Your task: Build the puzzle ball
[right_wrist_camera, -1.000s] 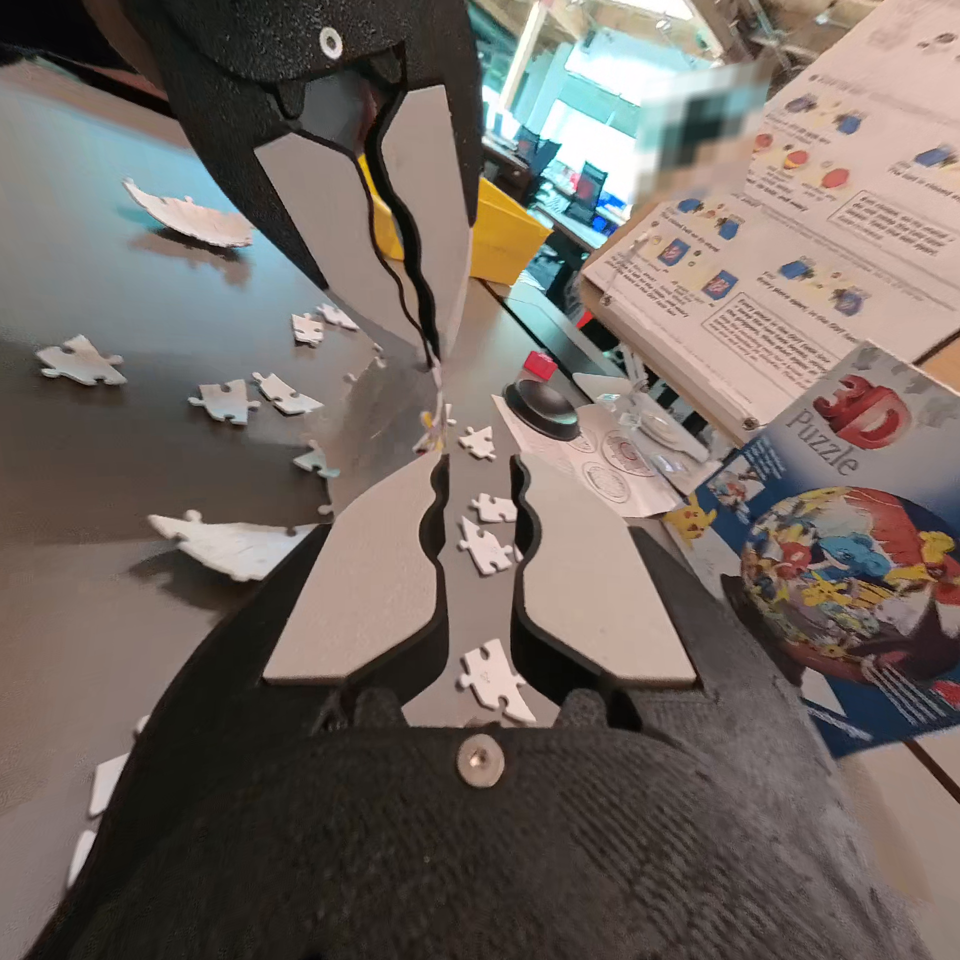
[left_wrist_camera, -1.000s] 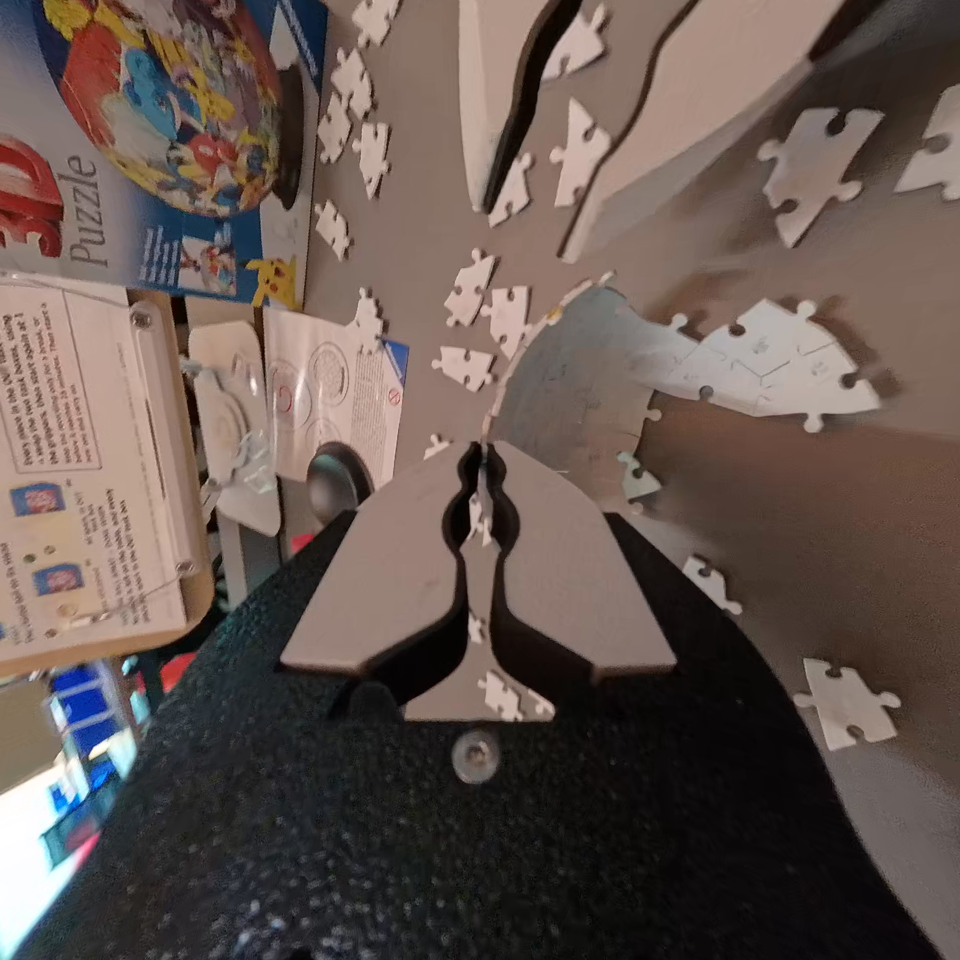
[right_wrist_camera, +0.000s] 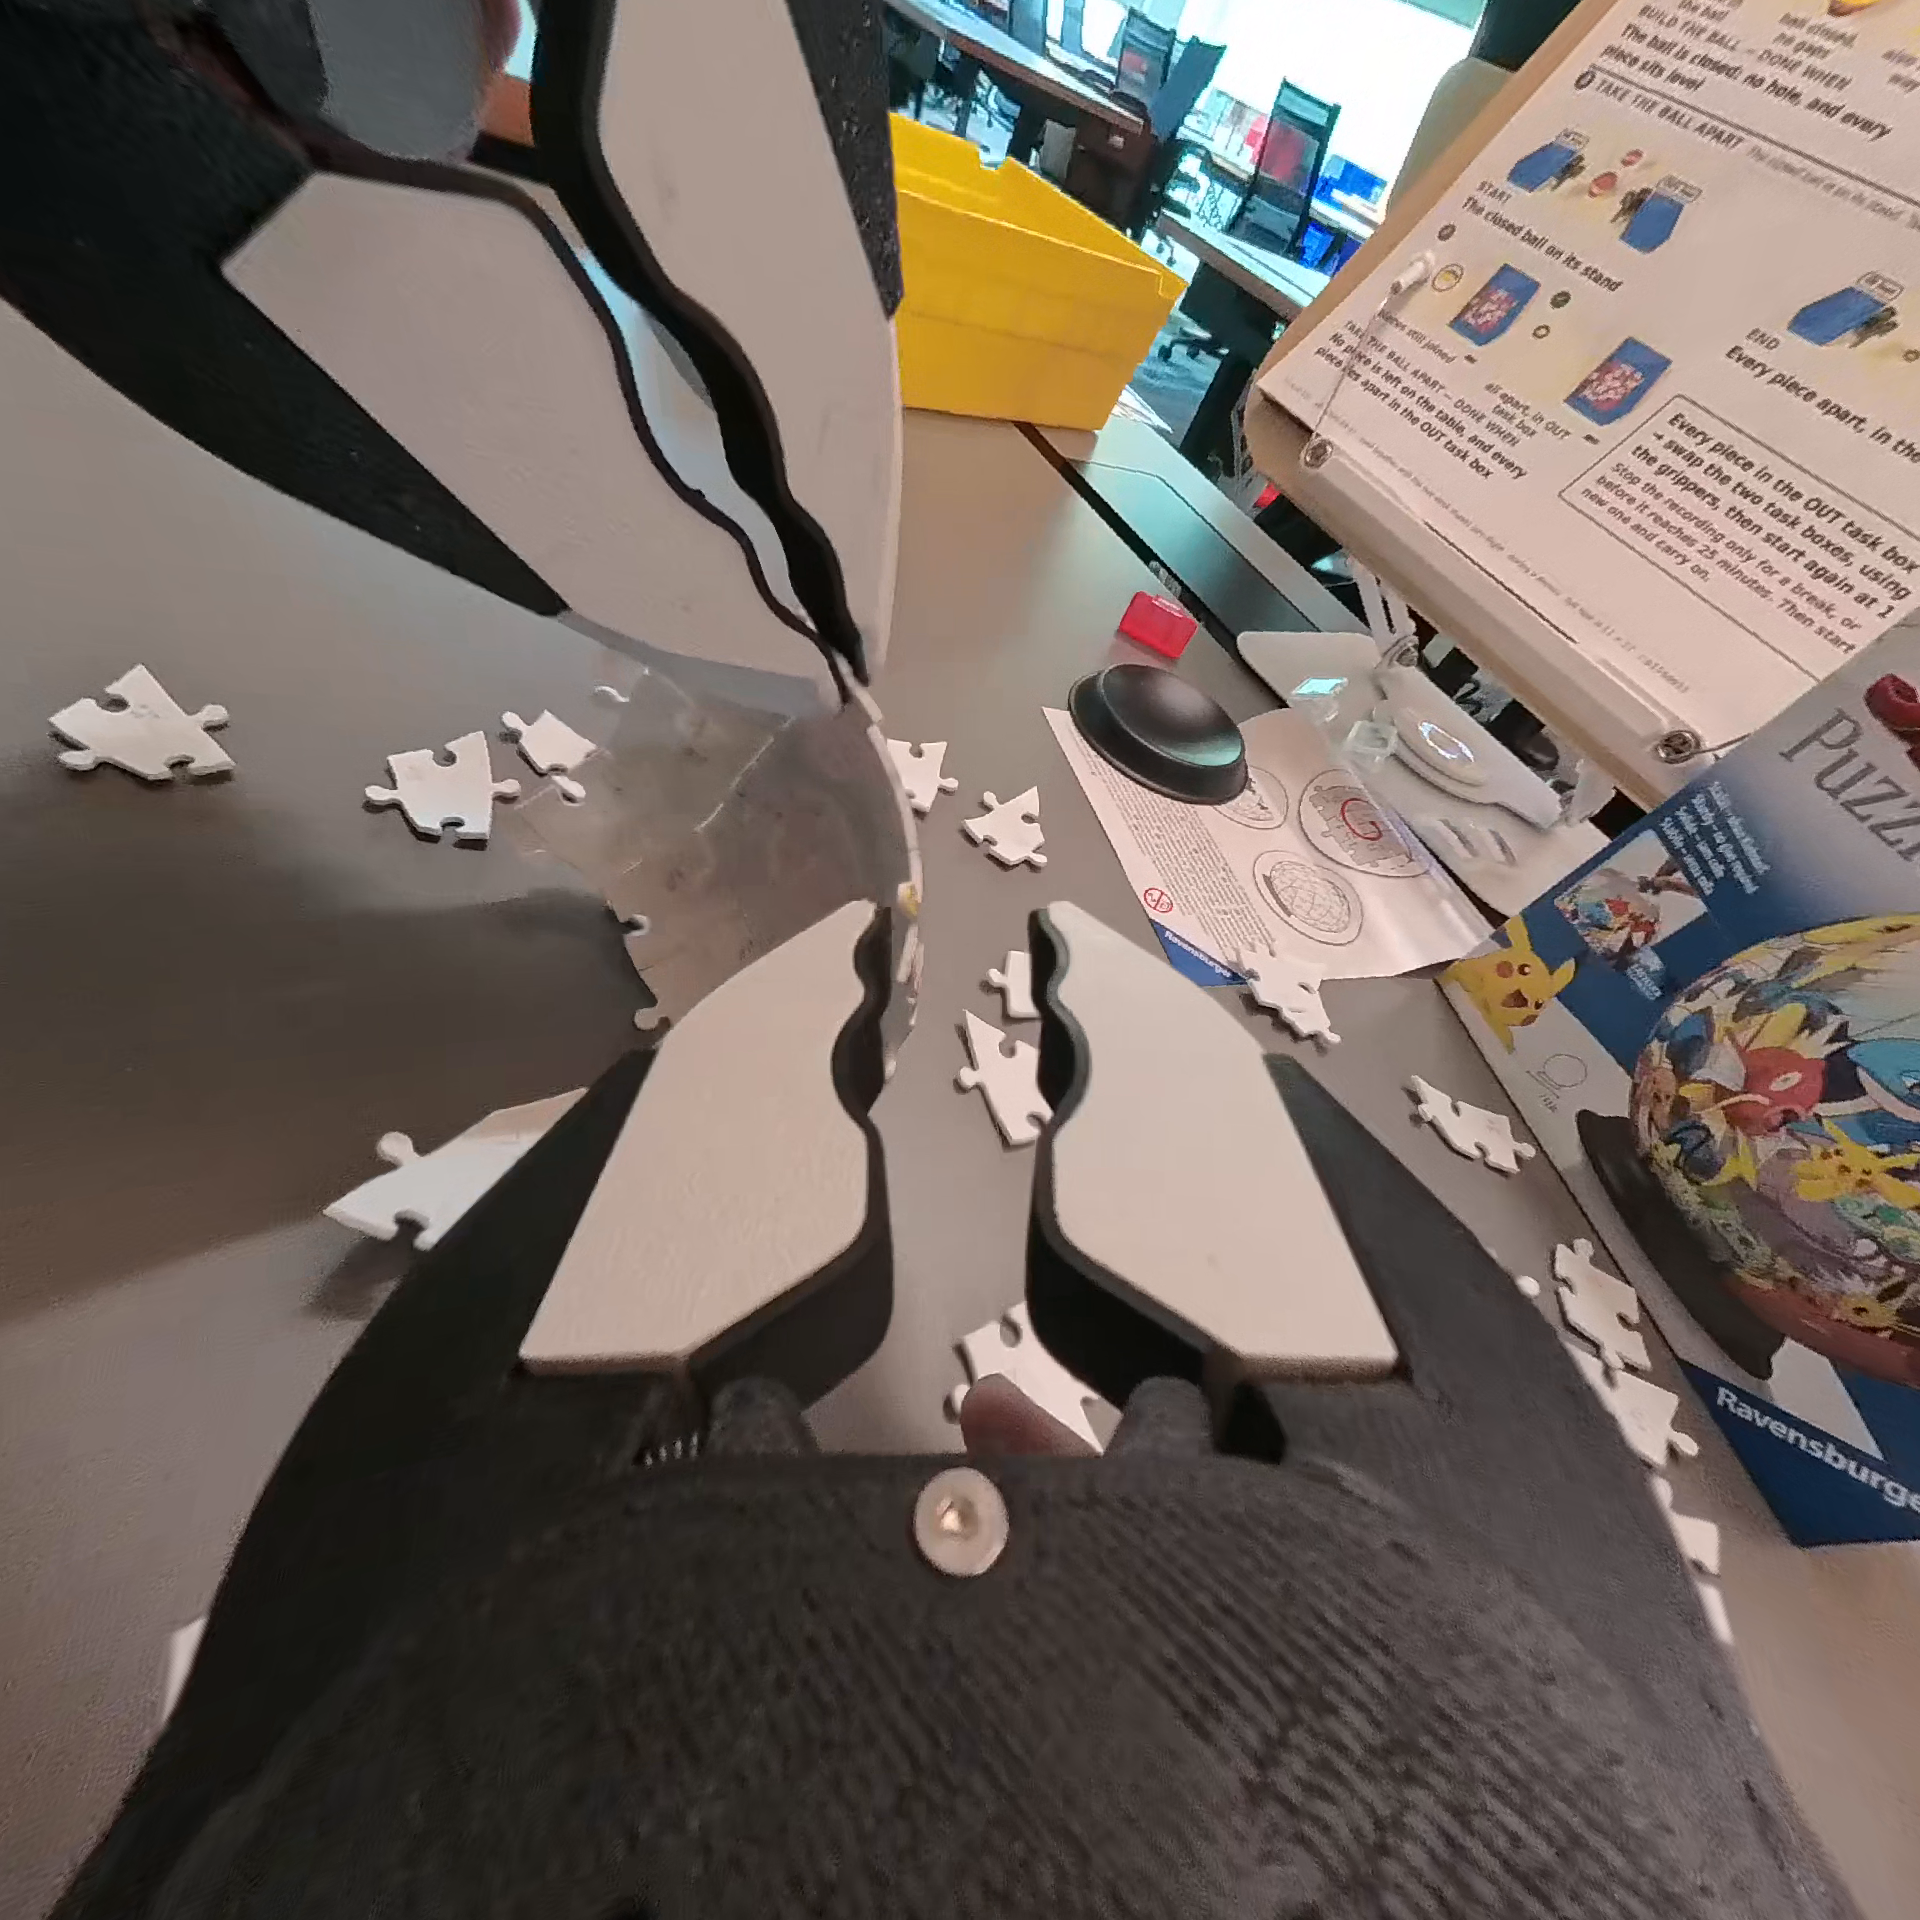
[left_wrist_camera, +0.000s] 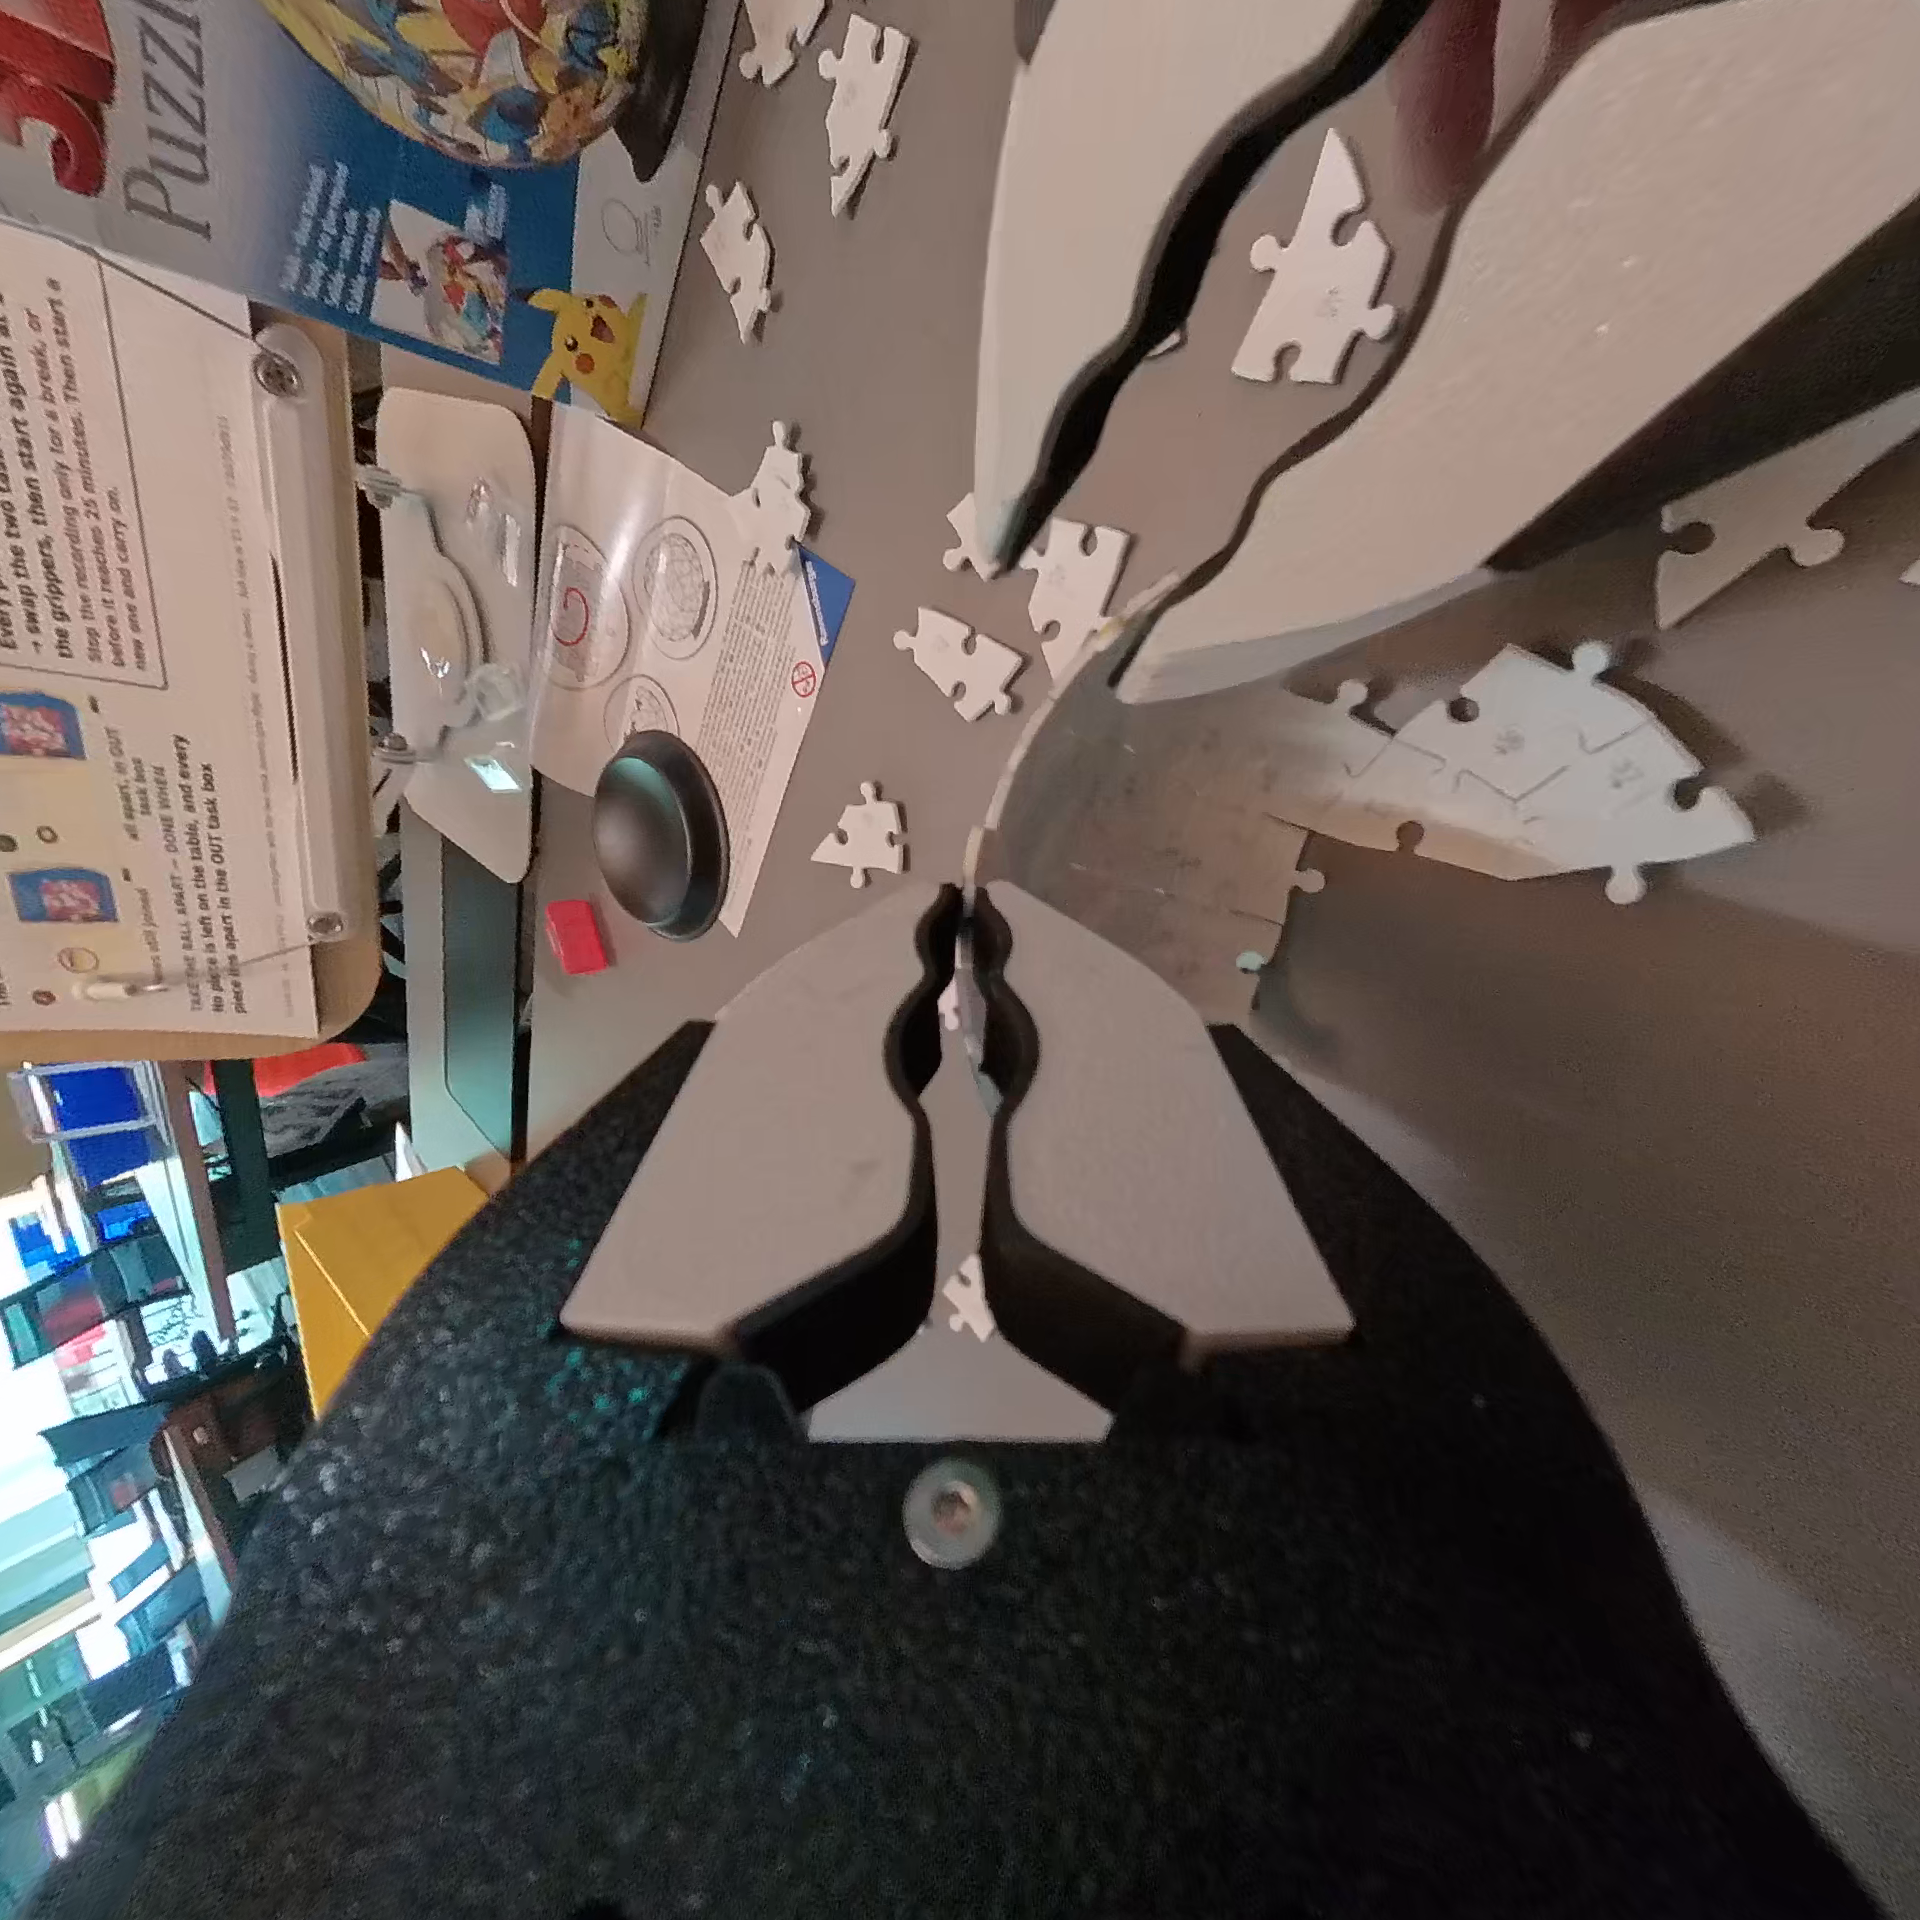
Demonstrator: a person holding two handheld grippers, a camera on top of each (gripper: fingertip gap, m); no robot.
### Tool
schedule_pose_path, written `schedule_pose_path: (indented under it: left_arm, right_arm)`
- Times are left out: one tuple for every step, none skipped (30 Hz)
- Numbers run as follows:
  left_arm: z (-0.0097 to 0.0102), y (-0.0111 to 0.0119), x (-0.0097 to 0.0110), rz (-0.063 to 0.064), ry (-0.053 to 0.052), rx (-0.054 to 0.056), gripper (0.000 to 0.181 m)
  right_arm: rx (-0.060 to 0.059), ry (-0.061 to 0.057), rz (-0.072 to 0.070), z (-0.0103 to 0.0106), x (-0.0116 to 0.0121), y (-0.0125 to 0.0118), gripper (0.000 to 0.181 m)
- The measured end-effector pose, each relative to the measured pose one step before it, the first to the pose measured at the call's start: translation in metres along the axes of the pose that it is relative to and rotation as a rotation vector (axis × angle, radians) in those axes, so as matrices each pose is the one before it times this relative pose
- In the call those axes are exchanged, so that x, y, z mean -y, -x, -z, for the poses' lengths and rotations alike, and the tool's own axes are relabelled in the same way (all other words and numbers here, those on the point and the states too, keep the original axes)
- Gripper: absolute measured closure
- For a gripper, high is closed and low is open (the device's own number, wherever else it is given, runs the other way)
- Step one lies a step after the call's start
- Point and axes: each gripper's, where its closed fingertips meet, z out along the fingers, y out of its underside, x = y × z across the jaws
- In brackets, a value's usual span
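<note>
Holding the curved shell section (left_wrist_camera: 1132, 831) clamped in the left gripper (left_wrist_camera: 961, 904), mid-assembly; right gripper (right_wrist_camera: 956, 925) gapes at its six o'clock edge, next likely needing a loose piece (right_wrist_camera: 1003, 1075).

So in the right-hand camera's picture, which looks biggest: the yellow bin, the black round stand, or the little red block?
As they look in the right wrist view, largest first:
1. yellow bin
2. black round stand
3. red block

The bin sits farthest back yet still looks biggest, so it probably is bigger.
</note>
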Motion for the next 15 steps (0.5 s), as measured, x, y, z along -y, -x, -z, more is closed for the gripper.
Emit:
schedule_pose_path:
  left_arm:
    - [-0.00049, 0.00015, 0.00049, 0.0019, -0.0048, -0.0023, 0.179]
    - [-0.00055, -0.00019, 0.0007, 0.0003, -0.0066, -0.0052, 0.179]
    - [-0.00062, -0.00001, 0.00078, -0.002, -0.0088, -0.0049, 0.179]
    - [-0.0008, 0.00007, 0.0007, 0.0032, -0.0084, -0.0063, 0.179]
    - [-0.00081, -0.00009, 0.00062, 0.0058, -0.0074, -0.0096, 0.179]
    - [-0.00085, -0.00029, 0.00049, 0.0047, -0.0073, -0.0116, 0.179]
    - [-0.00104, -0.00008, 0.00069, 0.0046, -0.0086, -0.0113, 0.179]
    - [-0.00101, 0.00008, 0.00093, 0.0043, -0.0122, -0.0112, 0.179]
    - [-0.00099, 0.00017, 0.00077, 0.0037, -0.0134, -0.0129, 0.179]
    - [-0.00101, 0.0003, 0.0003, 0.0044, -0.011, -0.0135, 0.179]
    - [-0.00084, 0.00033, 0.00024, 0.0012, -0.0105, -0.0126, 0.179]
    - [-0.00101, 0.0003, 0.00011, -0.0028, -0.0116, -0.0118, 0.179]
    - [-0.00095, 0.00047, -0.00012, -0.0011, -0.0097, -0.0109, 0.179]
    - [-0.00083, 0.00042, -0.00061, 0.0027, -0.0064, -0.0112, 0.179]
    - [-0.00074, 0.0005, -0.00075, 0.0066, -0.0049, -0.0121, 0.179]
  right_arm:
    - [-0.001, -0.0048, 0.0063, -0.0009, -0.00079, 0.00023, 0.159]
    - [-0.0029, 0.0021, 0.0047, -0.0008, -0.00178, 0.0001, 0.162]
    - [-0.0017, 0.0061, 0.0047, -0.00049, -0.0022, 0.00024, 0.165]
    - [0.0026, 0.0024, 0.0052, -0.00028, -0.00135, 0.00067, 0.168]
    - [-0.0001, -0.0002, 0.0024, -0.00033, -0.00079, 0.00004, 0.171]
    - [-0.0028, 0.0008, 0.0019, -0.00015, -0.00072, -0.00025, 0.174]
    - [-0.0014, -0.0003, 0.0028, -0.00015, -0.00033, 0.0, 0.177]
    - [-0.0009, 0.0024, 0.0015, -0.00033, -0.00083, 0.00005, 0.178]
    - [-0.0063, 0.0043, 0.0022, -0.00023, -0.00124, -0.00088, 0.178]
    - [-0.0076, 0.0014, 0.0023, -0.00006, -0.00101, -0.00111, 0.176]
    - [-0.0132, -0.0002, -0.0032, 0.0002, -0.00064, -0.0024, 0.171]
    - [-0.0135, -0.0017, -0.0065, 0.00036, -0.00032, -0.00276, 0.166]
    - [-0.0017, -0.0034, -0.0089, 0.00036, -0.0001, -0.00128, 0.163]
    - [0.0184, -0.009, -0.0107, 0.00023, 0.00069, 0.00143, 0.163]
    - [0.0155, -0.0094, -0.0096, -0.00003, 0.00087, 0.00134, 0.163]
